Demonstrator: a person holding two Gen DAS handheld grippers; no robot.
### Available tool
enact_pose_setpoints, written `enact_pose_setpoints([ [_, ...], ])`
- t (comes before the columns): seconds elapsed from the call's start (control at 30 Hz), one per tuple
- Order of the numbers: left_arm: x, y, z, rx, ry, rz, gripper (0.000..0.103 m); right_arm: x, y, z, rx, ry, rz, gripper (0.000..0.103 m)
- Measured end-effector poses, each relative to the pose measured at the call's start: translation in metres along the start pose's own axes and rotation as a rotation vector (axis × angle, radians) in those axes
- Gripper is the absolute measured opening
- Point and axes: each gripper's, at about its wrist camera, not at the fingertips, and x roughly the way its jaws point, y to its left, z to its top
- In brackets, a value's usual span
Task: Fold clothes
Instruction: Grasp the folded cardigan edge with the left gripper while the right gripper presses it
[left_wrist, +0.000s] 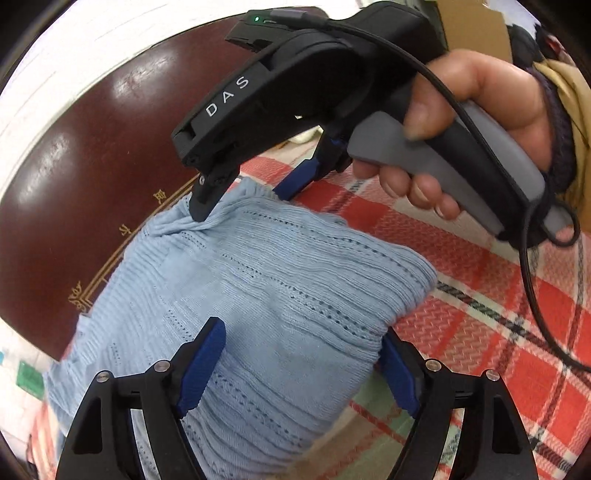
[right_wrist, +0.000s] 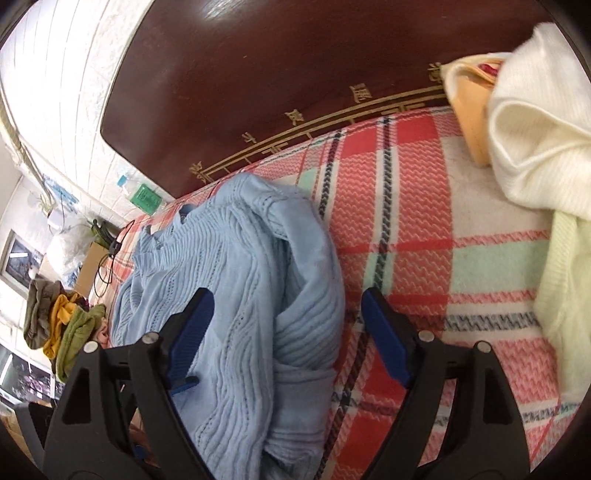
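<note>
Knitwear in pale blue, a ribbed sweater (left_wrist: 258, 288), is seen bunched on a bed covered by a red, white and mint plaid blanket (left_wrist: 480, 314), close to a dark brown headboard (left_wrist: 92, 166) marked with gold characters. In the left wrist view the left gripper (left_wrist: 299, 369) is held wide apart, its blue pads (left_wrist: 201, 365) set on either side of a raised fold of the sweater, with nothing clamped between them. At 12 o'clock in that view the right gripper (left_wrist: 240, 195) is seen from outside, gripped by the right hand (left_wrist: 461, 125); its fingers are spread, one black tip being pressed onto the far edge of the sweater and the blue pad of the other lying just beside the cloth. In the right wrist view the right gripper (right_wrist: 288, 332) is likewise shown wide, the sweater (right_wrist: 236, 295) lying under its left finger and the blanket (right_wrist: 406, 184) under its right. Cream and pale yellow knitted garments (right_wrist: 535, 129) are piled at 2 o'clock, well apart from the sweater. At 9 o'clock, off the bed, a heap of olive and mustard clothes (right_wrist: 62, 332) is visible.
</note>
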Motion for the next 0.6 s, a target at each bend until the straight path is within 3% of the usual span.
enact_pose_setpoints([
  [0.3,0.004,0.003,0.002,-0.049,-0.001,0.024,0.082,0.02,0.01,-0.001,-0.057,0.024,0.051,0.082],
  [0.33,0.004,0.001,0.002,-0.044,-0.003,0.034,0.082,0.021,0.012,0.0,-0.065,0.03,0.045,0.075],
  [0.43,0.005,0.003,0.003,-0.061,0.0,0.032,0.082,0.03,0.009,0.0,-0.063,0.08,0.051,0.029],
  [0.47,0.006,0.006,0.003,-0.085,0.006,0.017,0.078,0.032,0.007,-0.001,-0.055,0.089,0.058,0.027],
  [0.6,0.005,0.017,0.002,-0.17,0.024,-0.011,0.028,0.03,0.007,-0.001,-0.035,0.093,0.076,0.021],
])
